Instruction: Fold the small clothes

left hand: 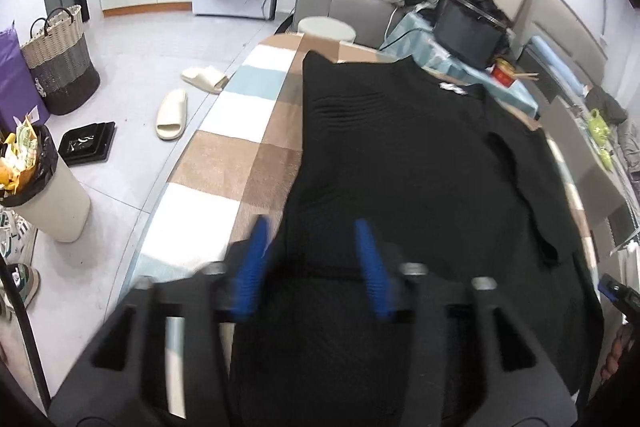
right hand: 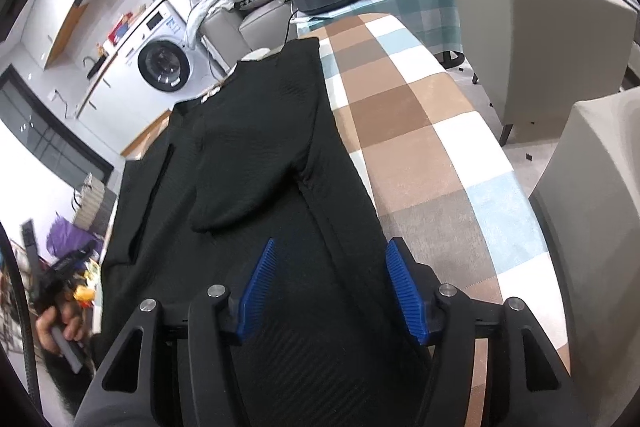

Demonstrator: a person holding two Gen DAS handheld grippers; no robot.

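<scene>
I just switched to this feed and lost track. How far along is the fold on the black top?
Done: both sleeves of the black top look folded inward, lying flat on the checked cloth. In hand: nothing; the left gripper and right gripper are open over the hem end, pads not pressing fabric. Left: the lengthwise fold, hem toward collar, isn't started.

The left gripper [left hand: 312,227] is smeared by motion blur, and its blue fingers [left hand: 256,247] are seen without sharp edges. The near hem of the black garment [left hand: 420,167] is hidden behind both gripper bodies. The label at its collar cannot be read.
</scene>
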